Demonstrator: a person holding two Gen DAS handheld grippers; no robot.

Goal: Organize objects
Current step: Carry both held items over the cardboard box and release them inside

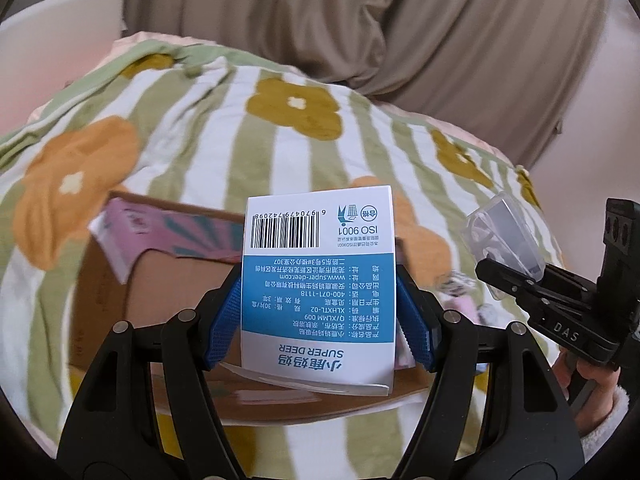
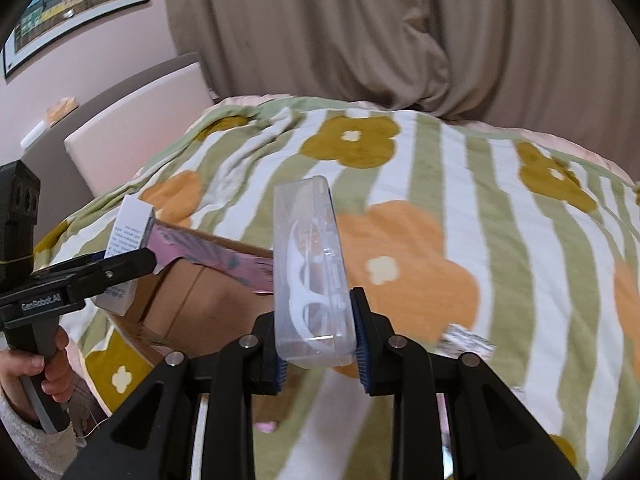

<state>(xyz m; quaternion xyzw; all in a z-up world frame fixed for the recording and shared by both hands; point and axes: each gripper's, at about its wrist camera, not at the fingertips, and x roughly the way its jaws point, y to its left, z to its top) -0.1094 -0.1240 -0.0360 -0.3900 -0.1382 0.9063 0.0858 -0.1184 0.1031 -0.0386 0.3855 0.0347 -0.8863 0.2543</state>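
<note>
Super Deer patch box [image 1: 318,292], light, stiff cardboard, is clamped at its 2 long sides by the left gripper [image 1: 320,320] fingers above the open carton [image 1: 160,300] on the bed; right gripper [image 2: 318,344] fingers pinch a slippery clear floss-pick case [image 2: 312,272]

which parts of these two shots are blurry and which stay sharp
Left wrist view: the white-and-blue box in the left claw is crisp, the floral blanket smeared. Right wrist view: the clear plastic case stays sharp, the cardboard box blurs.

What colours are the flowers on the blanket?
Orange and mustard-yellow flowers on the green-and-white striped blanket; clearest in the right wrist view.
</note>
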